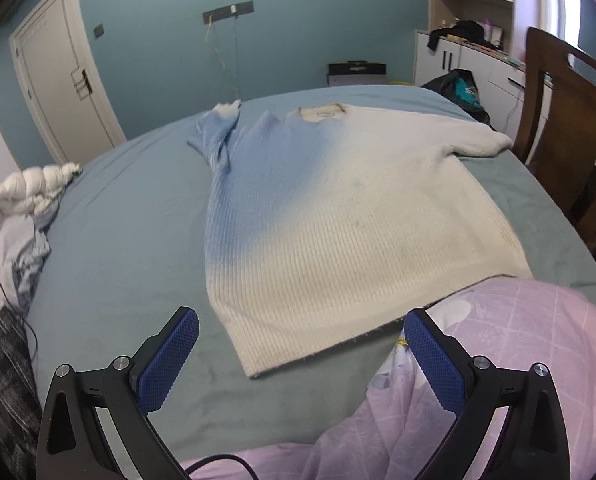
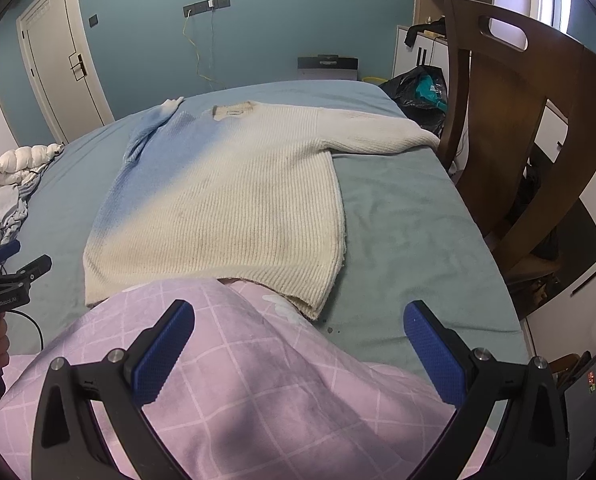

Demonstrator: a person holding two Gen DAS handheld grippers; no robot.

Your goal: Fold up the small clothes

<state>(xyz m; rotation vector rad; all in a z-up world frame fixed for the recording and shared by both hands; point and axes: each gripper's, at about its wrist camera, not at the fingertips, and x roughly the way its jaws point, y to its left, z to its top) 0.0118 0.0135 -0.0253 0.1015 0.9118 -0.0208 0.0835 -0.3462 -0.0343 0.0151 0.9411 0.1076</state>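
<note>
A knit sweater (image 1: 338, 216), blue fading to cream, lies flat on the bed with its collar at the far side and its hem toward me. In the right wrist view the sweater (image 2: 225, 200) has its cream sleeve stretched right toward the chair; the blue sleeve is bunched at the far left. My left gripper (image 1: 302, 356) hovers open just short of the hem's left corner, holding nothing. My right gripper (image 2: 298, 344) is open too, above a pink checked leg (image 2: 257, 380) that covers part of the hem. The left gripper (image 2: 13, 264) also shows at the far left edge, held by a hand.
The grey-green bedsheet (image 2: 410, 240) has bare room right of the sweater. A wooden chair (image 2: 530, 140) stands tight against the bed's right edge. A pile of white and grey clothes (image 1: 21, 216) sits on the left. A black bag (image 2: 422, 92) lies beyond the far corner.
</note>
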